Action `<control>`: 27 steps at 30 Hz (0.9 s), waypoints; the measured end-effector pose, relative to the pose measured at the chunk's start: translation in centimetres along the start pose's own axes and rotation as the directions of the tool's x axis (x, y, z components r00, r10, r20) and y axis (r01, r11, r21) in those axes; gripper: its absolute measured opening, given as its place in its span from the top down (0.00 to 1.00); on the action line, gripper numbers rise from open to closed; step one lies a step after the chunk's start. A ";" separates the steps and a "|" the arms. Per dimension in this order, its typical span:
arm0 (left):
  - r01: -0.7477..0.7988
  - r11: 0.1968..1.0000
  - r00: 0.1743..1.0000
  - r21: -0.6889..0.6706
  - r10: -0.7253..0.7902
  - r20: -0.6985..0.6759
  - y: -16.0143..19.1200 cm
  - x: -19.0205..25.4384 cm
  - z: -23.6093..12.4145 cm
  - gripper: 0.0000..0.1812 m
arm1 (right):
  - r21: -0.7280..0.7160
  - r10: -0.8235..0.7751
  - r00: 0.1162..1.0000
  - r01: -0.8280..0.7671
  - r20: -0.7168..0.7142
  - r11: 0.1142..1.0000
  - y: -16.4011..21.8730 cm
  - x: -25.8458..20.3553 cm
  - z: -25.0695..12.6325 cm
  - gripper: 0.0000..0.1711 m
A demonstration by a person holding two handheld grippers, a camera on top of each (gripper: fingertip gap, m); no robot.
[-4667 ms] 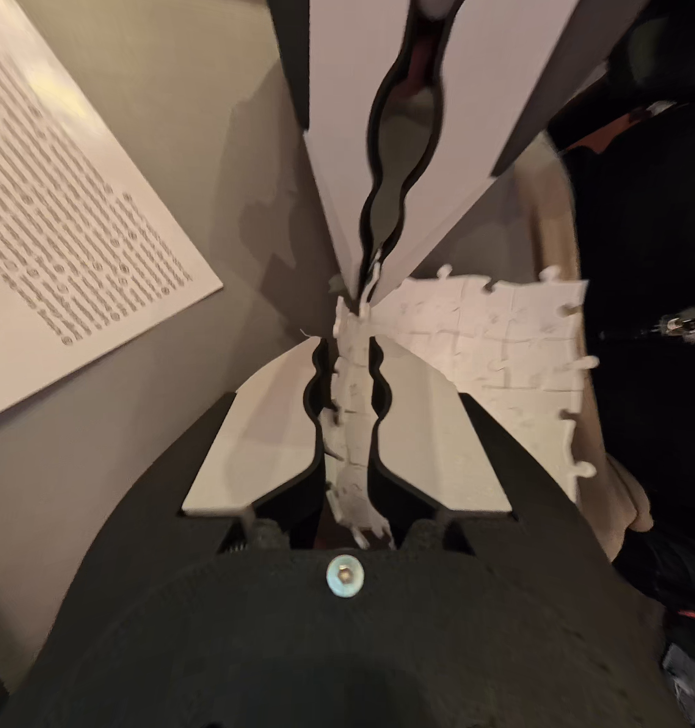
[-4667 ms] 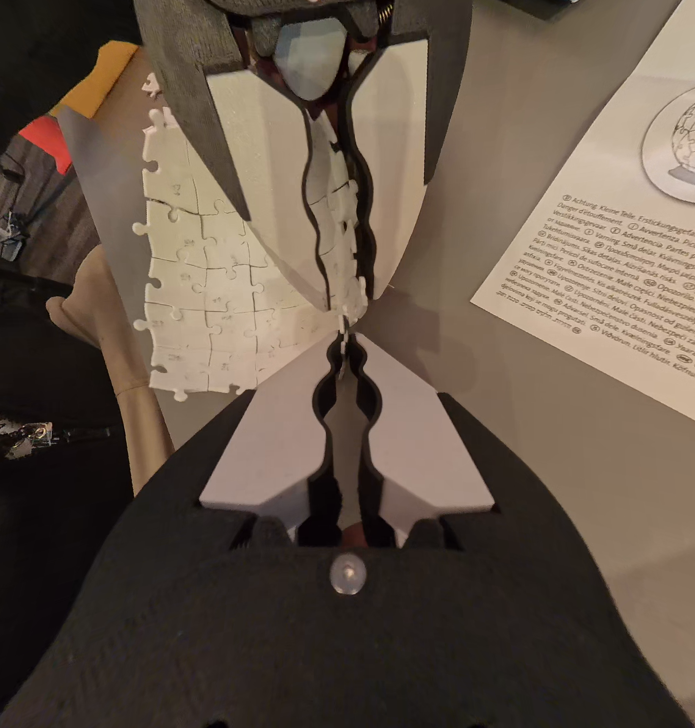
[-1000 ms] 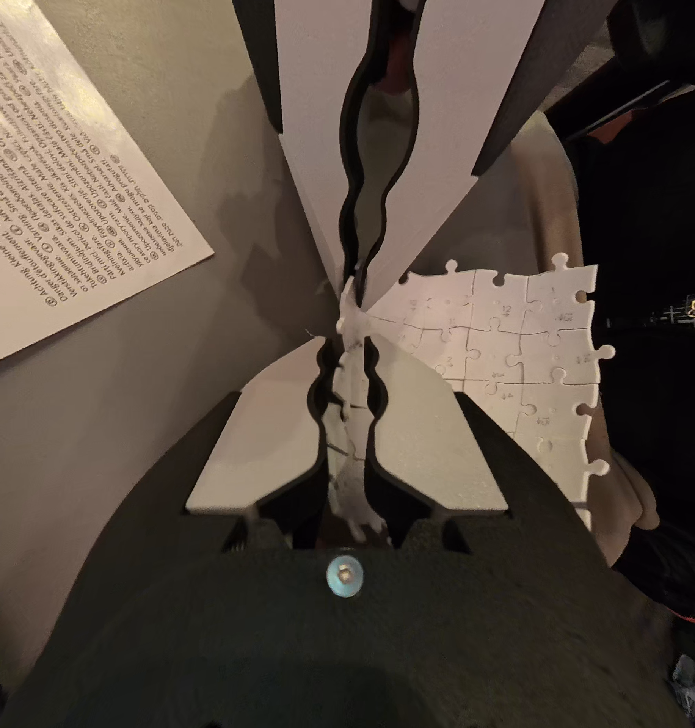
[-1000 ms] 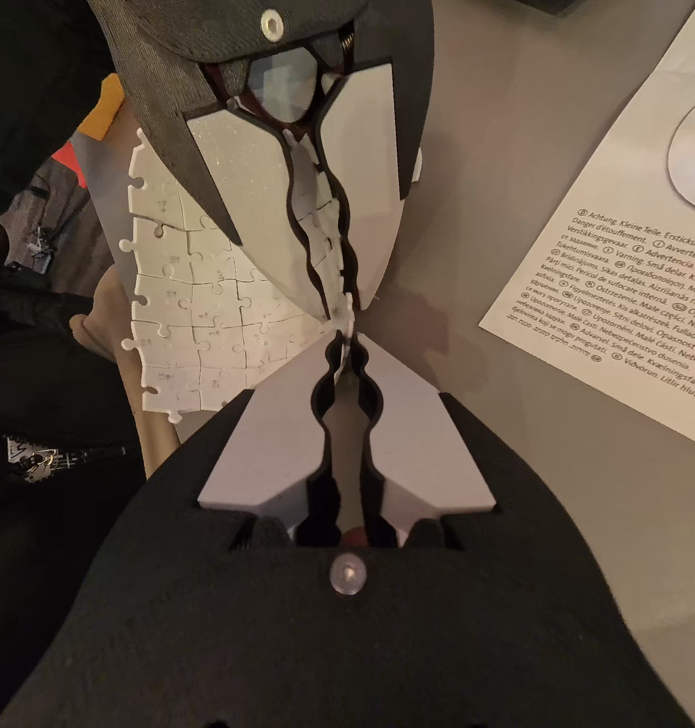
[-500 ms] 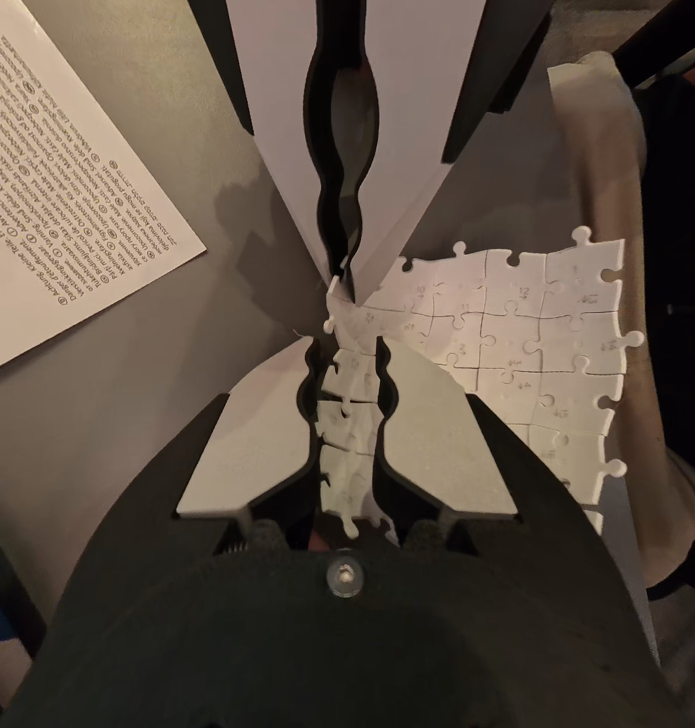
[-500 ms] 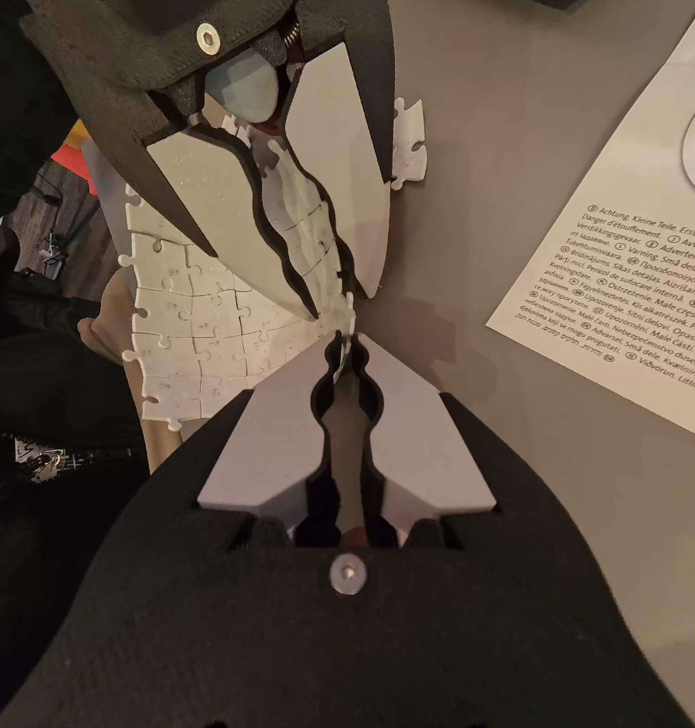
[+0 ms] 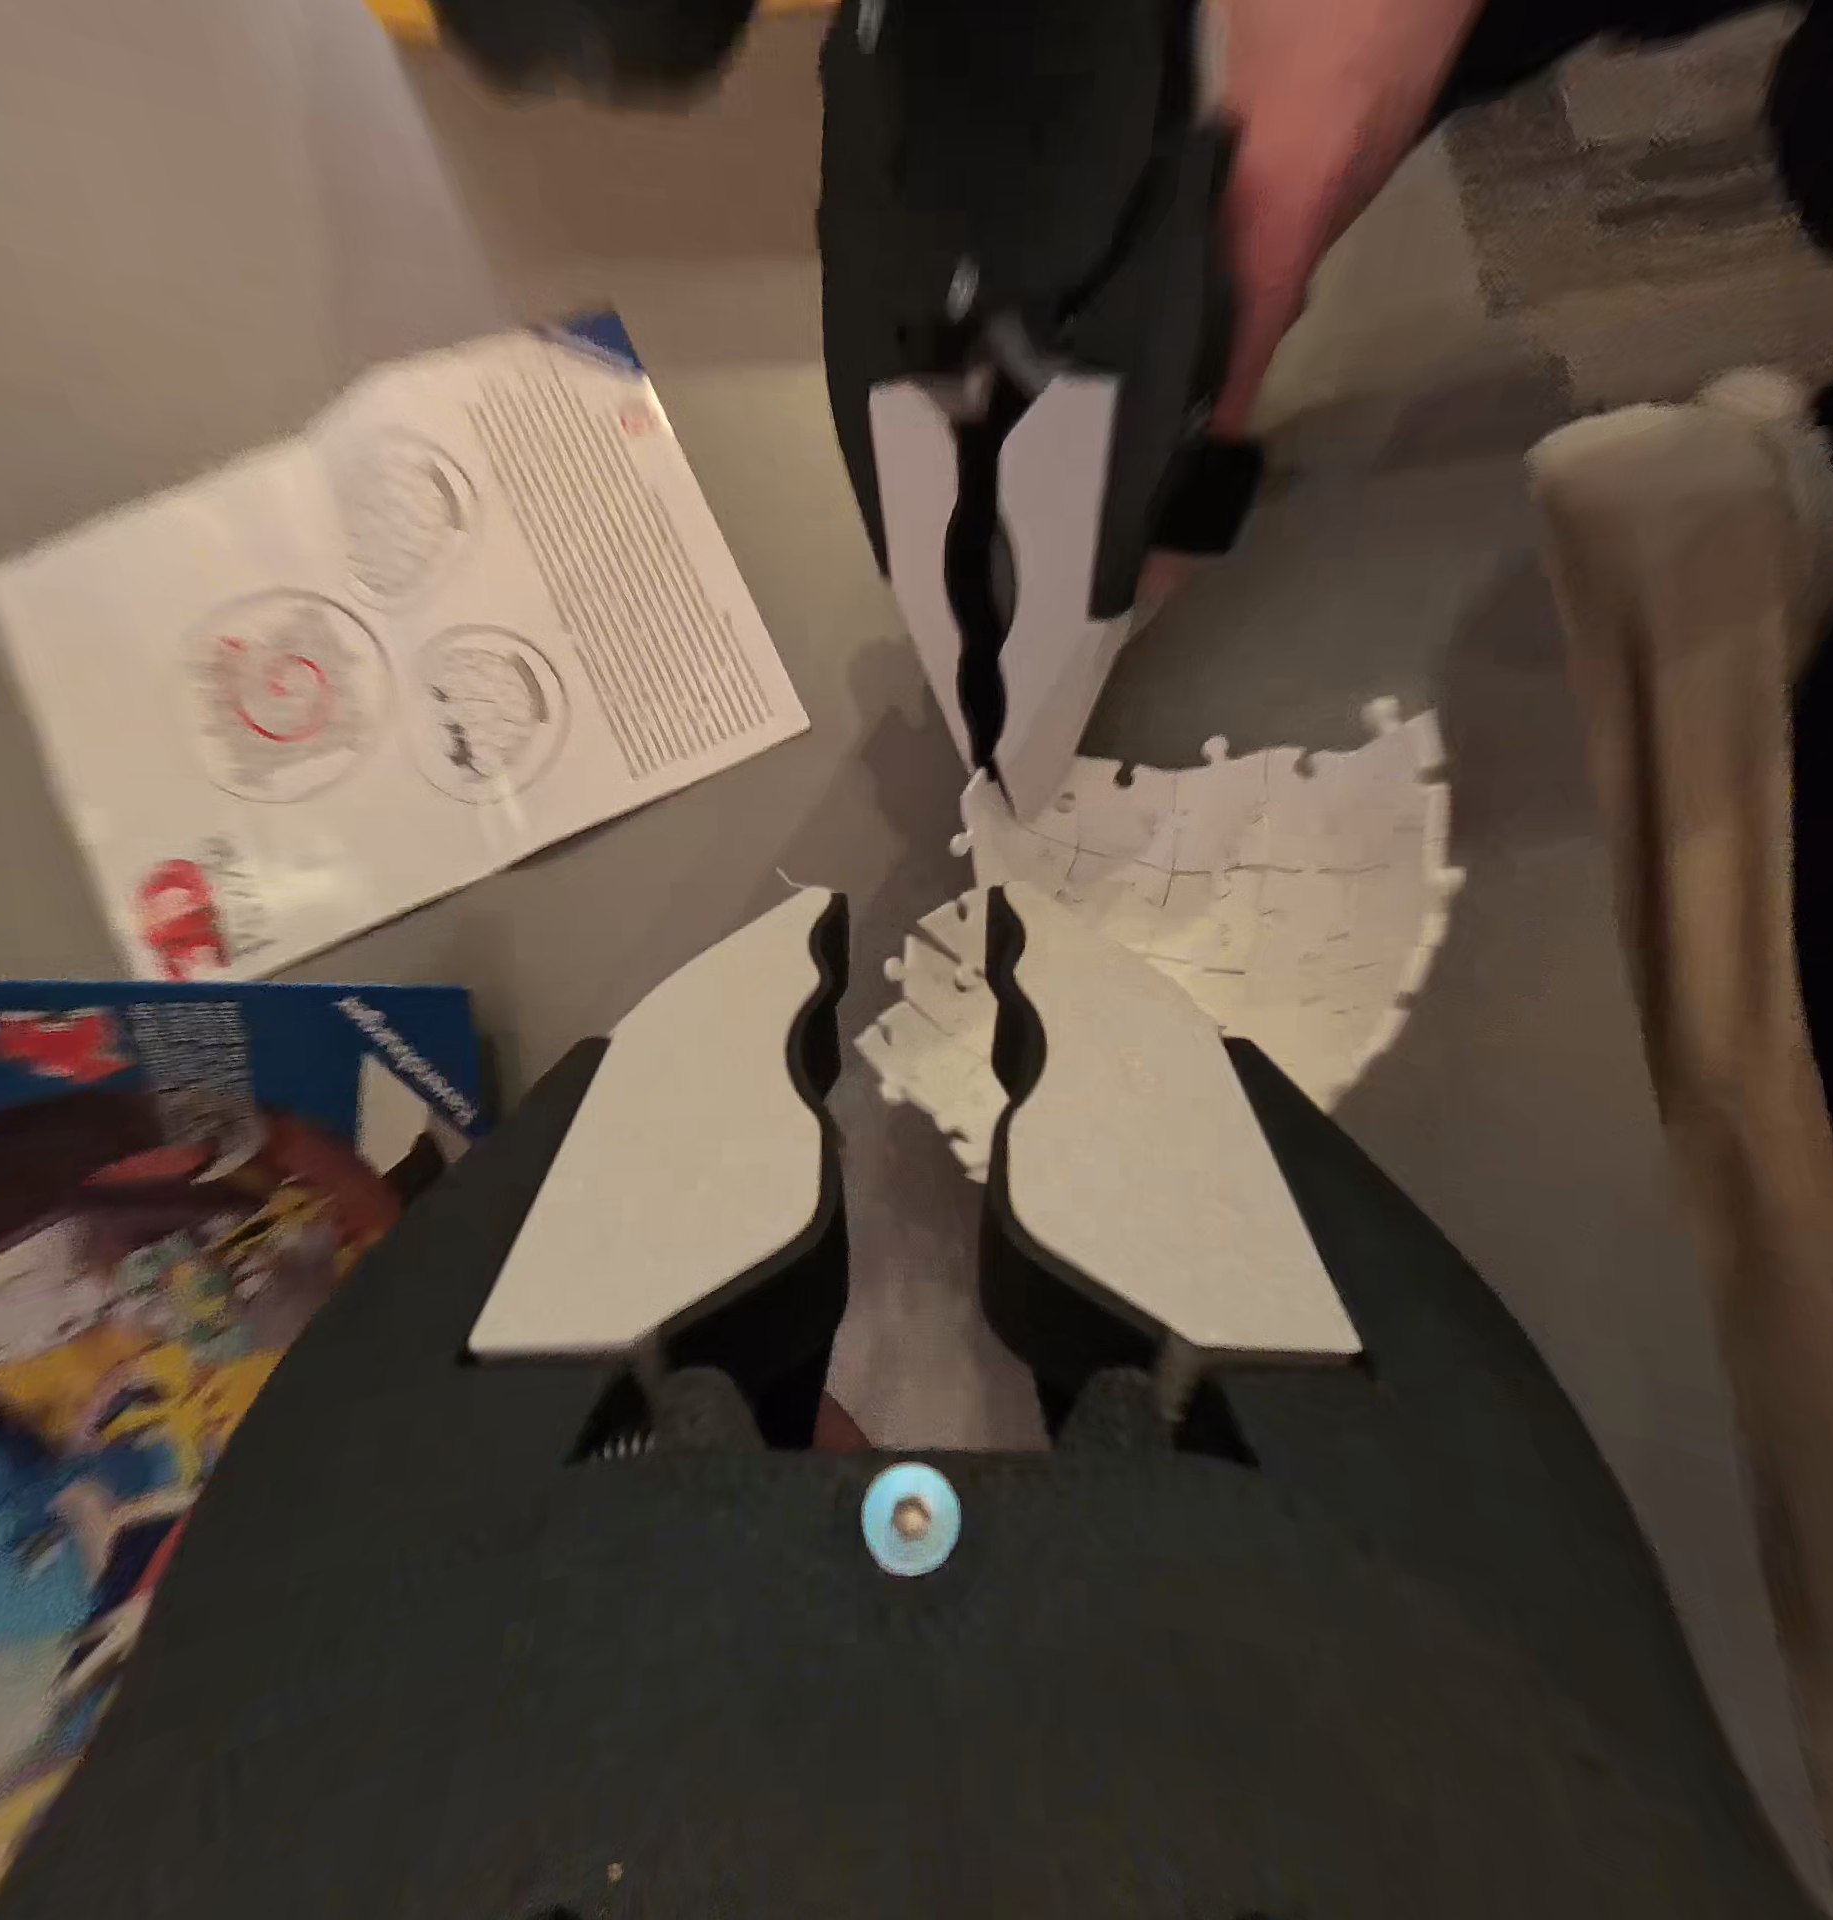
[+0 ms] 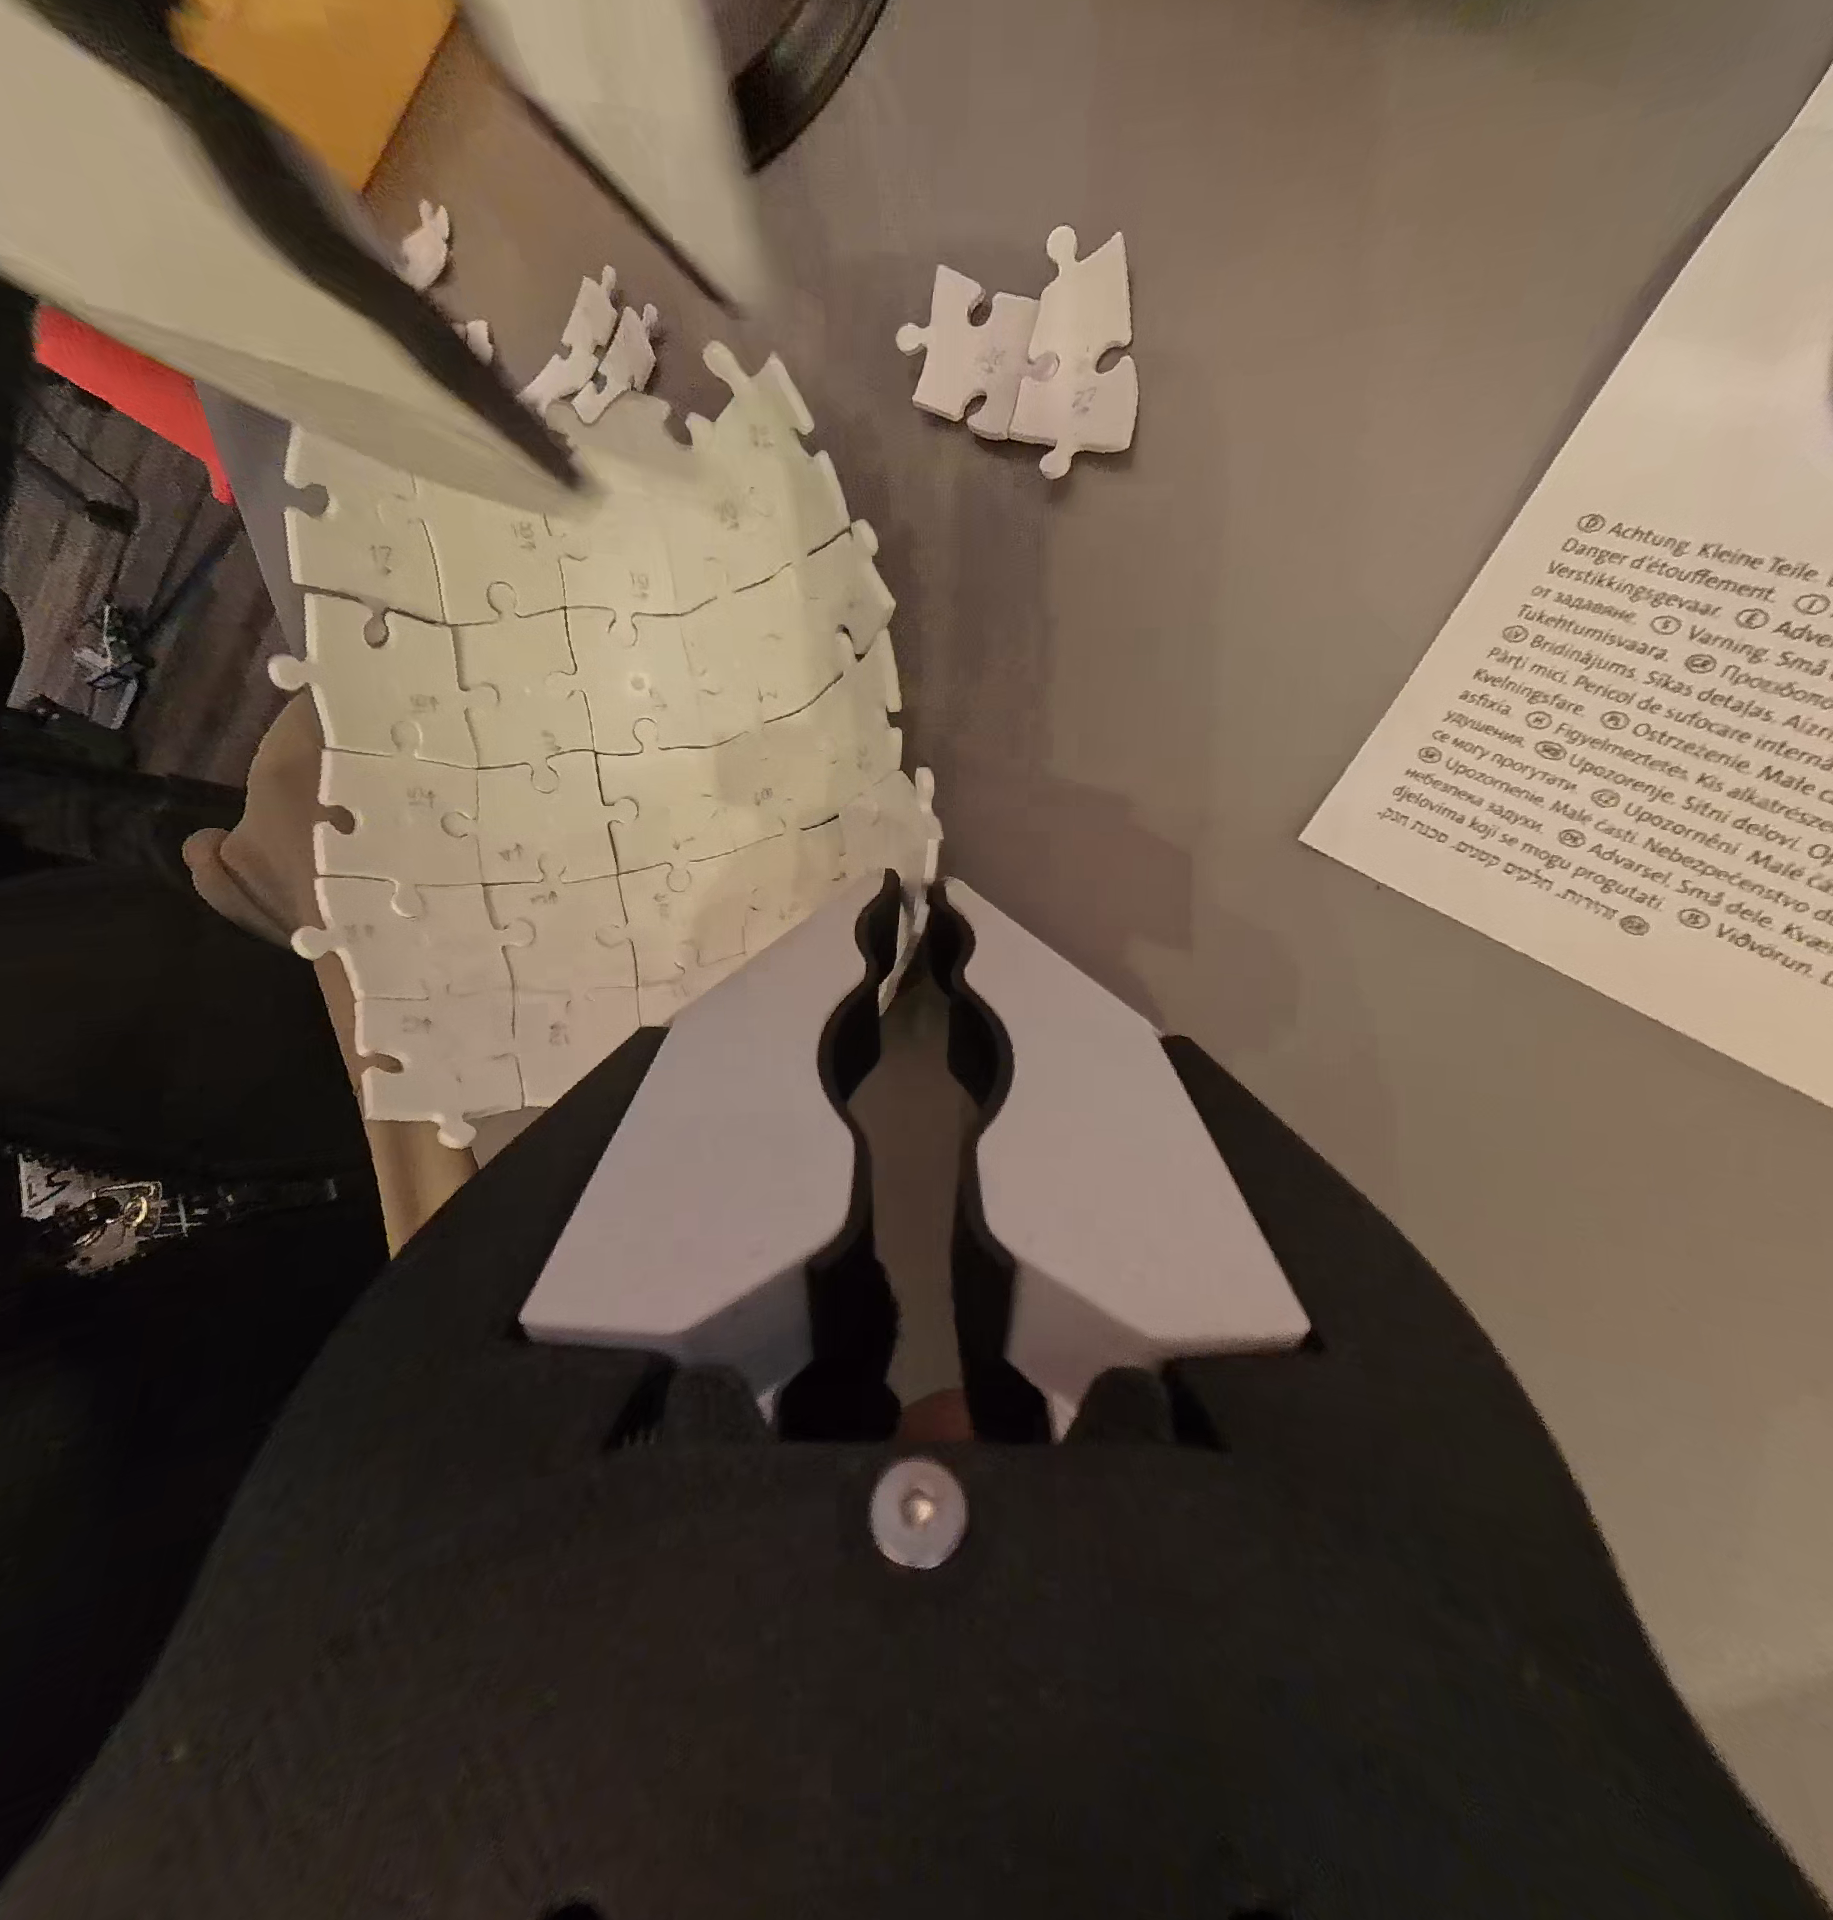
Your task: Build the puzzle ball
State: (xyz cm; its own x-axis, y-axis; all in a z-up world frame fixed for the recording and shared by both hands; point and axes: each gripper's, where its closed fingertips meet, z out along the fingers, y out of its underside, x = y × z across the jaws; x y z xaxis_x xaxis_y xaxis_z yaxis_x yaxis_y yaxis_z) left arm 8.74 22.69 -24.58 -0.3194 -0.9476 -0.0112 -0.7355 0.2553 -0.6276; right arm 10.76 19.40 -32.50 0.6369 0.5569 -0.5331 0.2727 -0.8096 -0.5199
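A curved white section of joined puzzle pieces (image 7: 1255, 883) stands on its edge on the grey table. It also shows in the right wrist view (image 8: 600, 727). My right gripper (image 8: 922, 894) is shut on the section's near edge, and it shows in the left wrist view (image 7: 995, 790) pinching a corner piece. My left gripper (image 7: 914, 904) is open and empty, drawn back, with the section's lower edge just beyond its right finger. Its blurred fingers (image 8: 216, 343) show above the section in the right wrist view.
Two joined loose pieces (image 8: 1031, 364) and several single pieces (image 8: 600, 353) lie past the section. A printed instruction sheet (image 7: 372, 644) lies on the left, a blue puzzle box (image 7: 164, 1195) near it. A beige cloth-like thing (image 7: 1701, 935) runs along the table's right edge. About 9 cm separates my left fingertips from my right.
My left gripper has opened, let go of the puzzle section and pulled back and away. My right gripper keeps its hold on the section's edge.
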 end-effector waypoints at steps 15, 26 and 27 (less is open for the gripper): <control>-0.111 0.994 0.902 -0.009 0.105 0.420 2.2 9.4 0.3 0.82 | -0.046 -0.139 0.979 0.134 -0.147 0.990 0.3 0.1 0.0 0.92; -0.206 0.974 0.818 -0.095 0.225 0.529 3.2 7.9 1.5 0.84 | -0.139 -0.373 0.880 0.347 -0.294 0.928 -0.1 0.7 0.1 0.86; -0.200 0.976 0.822 -0.087 0.215 0.527 3.2 7.8 1.5 0.84 | -0.141 -0.392 0.870 0.366 -0.299 0.920 -0.2 0.7 0.2 0.86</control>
State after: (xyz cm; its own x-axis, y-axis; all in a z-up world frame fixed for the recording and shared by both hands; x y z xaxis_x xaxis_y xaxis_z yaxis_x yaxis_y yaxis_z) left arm 4.78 15.84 -27.85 -0.1058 -0.8256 -0.5542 -0.7059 0.4549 -0.5429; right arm 11.00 20.01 -32.85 0.6627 0.7465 -0.0601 0.5858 -0.5667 -0.5794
